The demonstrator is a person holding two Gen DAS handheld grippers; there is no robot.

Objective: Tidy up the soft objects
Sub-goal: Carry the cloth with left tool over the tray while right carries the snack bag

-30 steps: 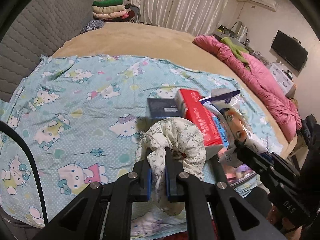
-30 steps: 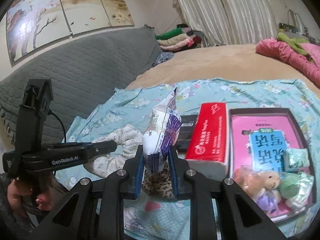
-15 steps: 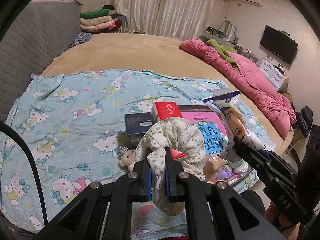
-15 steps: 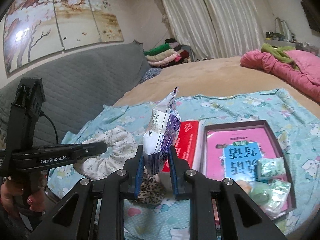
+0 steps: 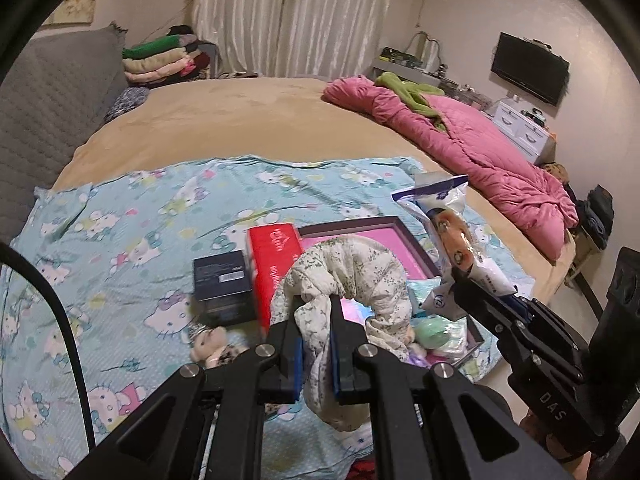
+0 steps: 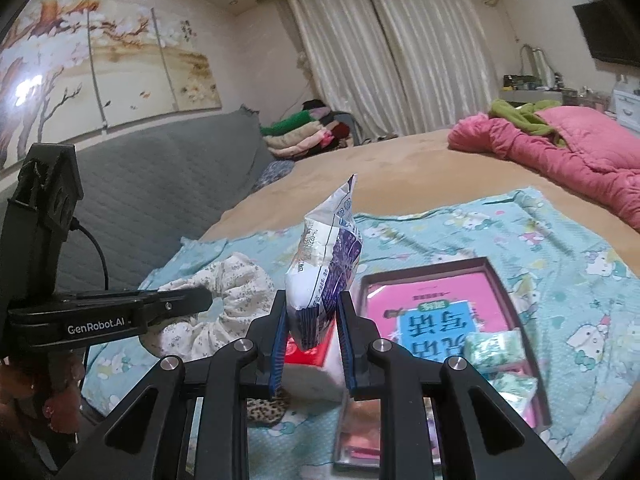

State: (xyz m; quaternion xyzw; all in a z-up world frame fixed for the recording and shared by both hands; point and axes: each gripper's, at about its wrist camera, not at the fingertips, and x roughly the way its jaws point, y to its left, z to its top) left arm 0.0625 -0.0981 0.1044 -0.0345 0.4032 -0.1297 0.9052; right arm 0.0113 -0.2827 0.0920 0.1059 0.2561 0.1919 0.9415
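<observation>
Two soft objects are held above the bed, one per gripper. The left gripper [image 5: 316, 344] pinches a single floral fabric scrunchie [image 5: 348, 276], a puffy ring of crinkled white cloth with small green print; its jaws are pressed together on a gathered fold, and the rest of the ring arches above and hangs below the fingertips. The right gripper [image 6: 312, 344] clamps one sealed snack packet [image 6: 326, 264], a glossy, inflated plastic pouch in white and purple with a crimped top edge, standing upright between narrowly spread blue pads [image 6: 279, 354].

Below both lies one shallow rectangular box [image 6: 500, 276] with a dark rim and pink lining, containing a blue-and-pink booklet and two small green-patterned soft packs [image 6: 494, 350]. Beside the box stand one red tissue pack [image 5: 272, 256], brick-shaped, and one dark blue carton [image 5: 222, 274], both touching or nearly touching. One small plush bear [image 5: 208, 342] and one leopard-print fabric piece [image 6: 266, 404] lie on the thin turquoise cartoon-print sheet [image 5: 120, 240]. The sheet covers part of a tan bed [image 5: 240, 116], which also bears one quilted pink comforter [image 5: 460, 140].
</observation>
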